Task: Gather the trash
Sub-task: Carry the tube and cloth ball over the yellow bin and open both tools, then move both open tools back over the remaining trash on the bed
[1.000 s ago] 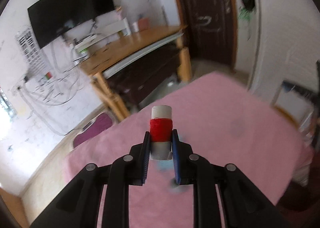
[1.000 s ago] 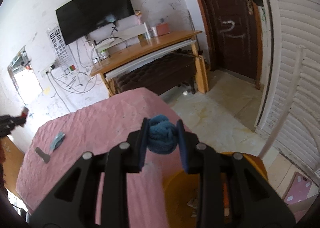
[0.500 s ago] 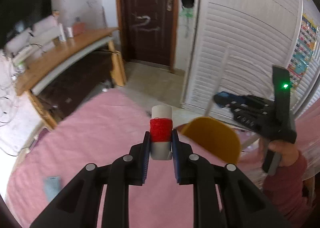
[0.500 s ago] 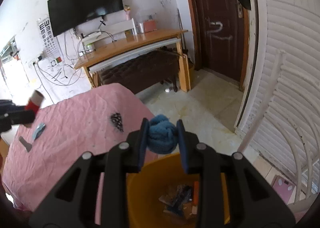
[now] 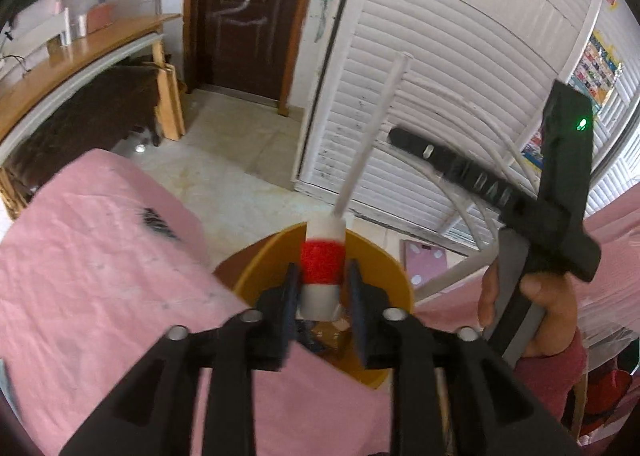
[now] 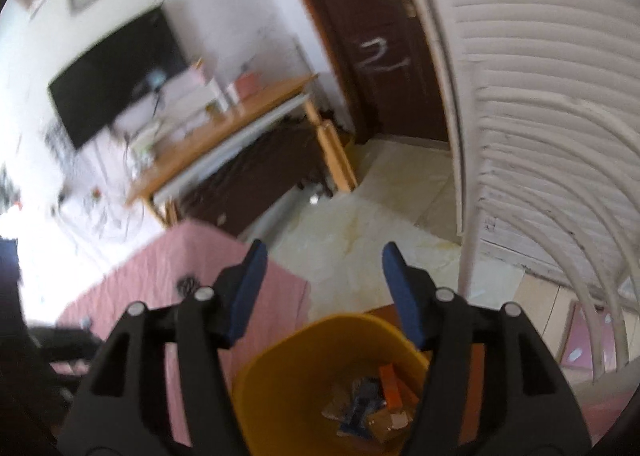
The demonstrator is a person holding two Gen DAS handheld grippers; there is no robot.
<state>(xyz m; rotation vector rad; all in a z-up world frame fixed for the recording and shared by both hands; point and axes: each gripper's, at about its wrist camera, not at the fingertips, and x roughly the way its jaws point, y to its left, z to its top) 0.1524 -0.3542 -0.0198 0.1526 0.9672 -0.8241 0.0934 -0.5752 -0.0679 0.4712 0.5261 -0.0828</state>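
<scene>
A white spool wound with red thread stands upright between the pads of my left gripper, right over the yellow bin. The jaws are opening, and slim gaps show beside the spool. In the right wrist view my right gripper hangs above the same bin. Its jaws are opening with nothing between the blue pads. Paper and plastic scraps lie at the bin's bottom. The blue yarn ball from before is not visible.
The bin stands on the floor against the corner of the pink bed cover, which bears a small dark scrap. A hand holds the right gripper beside the bin. White bent tubes and a louvred door rise to the right.
My left gripper swung from over the bed to above the bin, and its pads came off the spool. My right gripper opened over the bin and the blue yarn ball left it.
</scene>
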